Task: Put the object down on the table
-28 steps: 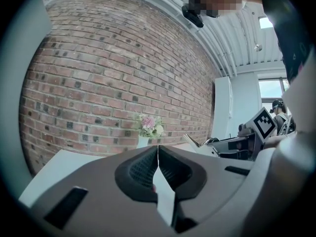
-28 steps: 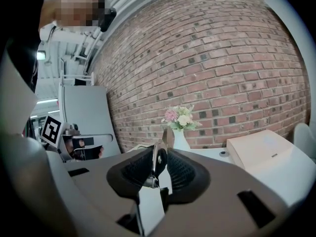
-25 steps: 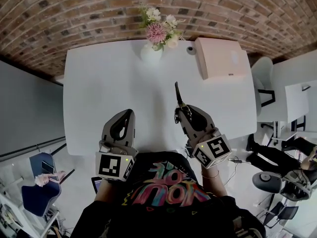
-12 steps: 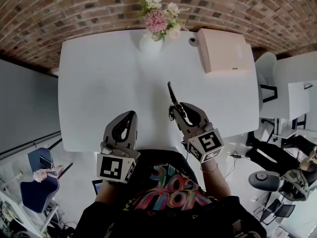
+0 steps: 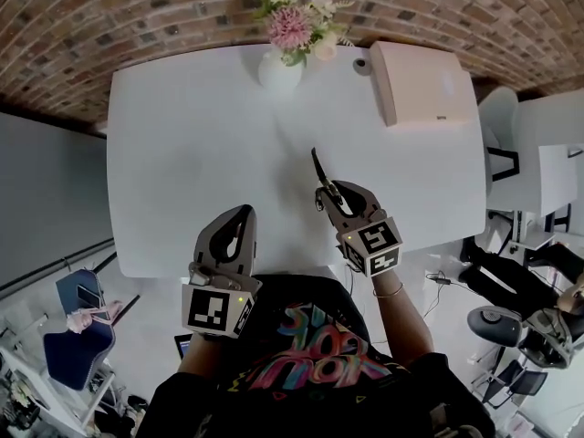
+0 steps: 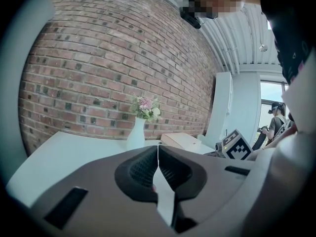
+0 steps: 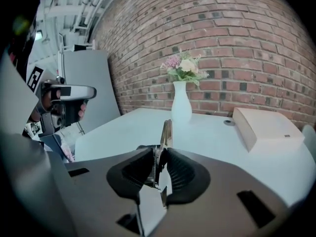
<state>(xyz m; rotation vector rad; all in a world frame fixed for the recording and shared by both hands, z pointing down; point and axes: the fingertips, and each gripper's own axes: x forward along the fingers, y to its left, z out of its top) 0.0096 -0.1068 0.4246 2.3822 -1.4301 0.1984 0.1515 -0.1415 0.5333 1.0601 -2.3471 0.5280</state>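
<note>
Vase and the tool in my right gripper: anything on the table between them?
Nothing; the head view shows only bare white table between the slim metal tool, clamped in the right gripper, and the vase.

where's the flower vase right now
In the head view the white vase of flowers stands at the far edge of the table, against the brick wall, left of the pale box.

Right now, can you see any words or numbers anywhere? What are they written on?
No text here can be read for sure.
Shirt: big colourful letters, too bent and folded to read.
White box: a tiny dark label near its edge, too small to read.
Marker cube and the other cube: only black-and-white square patterns, no words.
</note>
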